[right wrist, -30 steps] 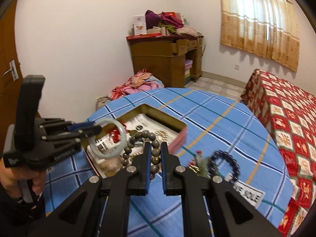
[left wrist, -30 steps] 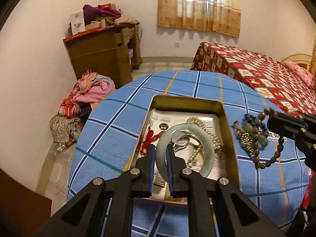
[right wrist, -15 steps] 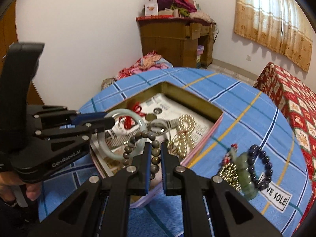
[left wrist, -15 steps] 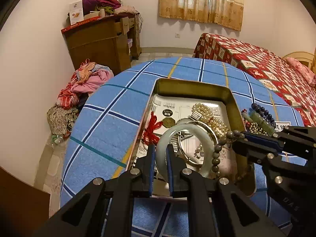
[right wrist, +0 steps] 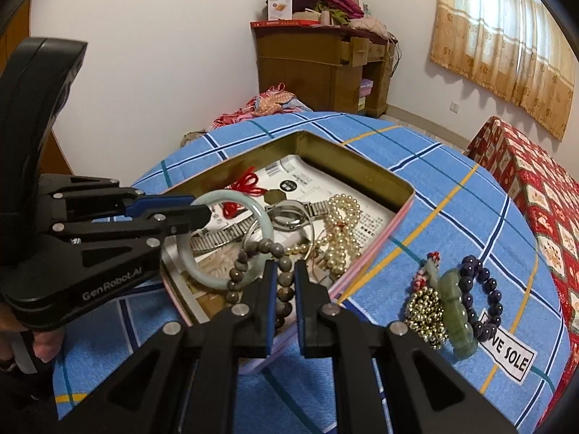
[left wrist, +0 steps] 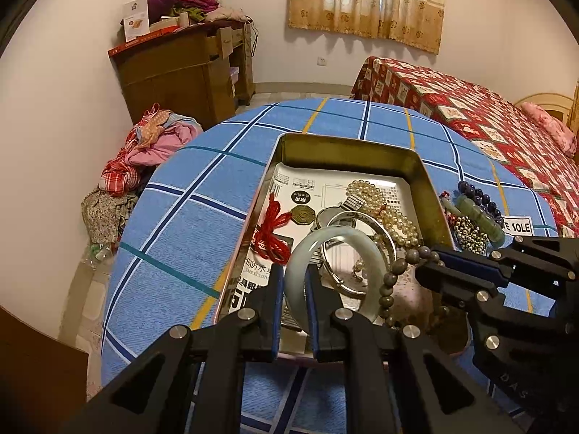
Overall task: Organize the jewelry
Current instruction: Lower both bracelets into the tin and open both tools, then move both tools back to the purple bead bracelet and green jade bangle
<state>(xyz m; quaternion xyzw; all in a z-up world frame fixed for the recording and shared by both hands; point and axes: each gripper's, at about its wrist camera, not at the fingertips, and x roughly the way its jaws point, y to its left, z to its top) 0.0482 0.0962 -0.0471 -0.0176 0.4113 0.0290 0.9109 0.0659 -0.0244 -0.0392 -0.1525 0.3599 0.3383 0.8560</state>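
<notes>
My left gripper (left wrist: 293, 294) pinches the jade bangle (left wrist: 336, 275) over the tin (left wrist: 430, 195). Right gripper (right wrist: 283, 294) clamps the bead bracelet (right wrist: 253, 264) — both hover there.

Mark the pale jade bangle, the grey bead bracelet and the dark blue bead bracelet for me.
pale jade bangle (left wrist: 376, 271), left wrist view, on its right arc.
grey bead bracelet (right wrist: 236, 275), right wrist view, on a left-side bead.
dark blue bead bracelet (right wrist: 495, 294), right wrist view, on a right-side bead.

Wooden desk (left wrist: 188, 72) heaped with clothes against the wall; clothes pile (left wrist: 144, 152) on floor beside it; red-quilted bed (left wrist: 470, 108); patterned curtain (left wrist: 365, 0).
</notes>
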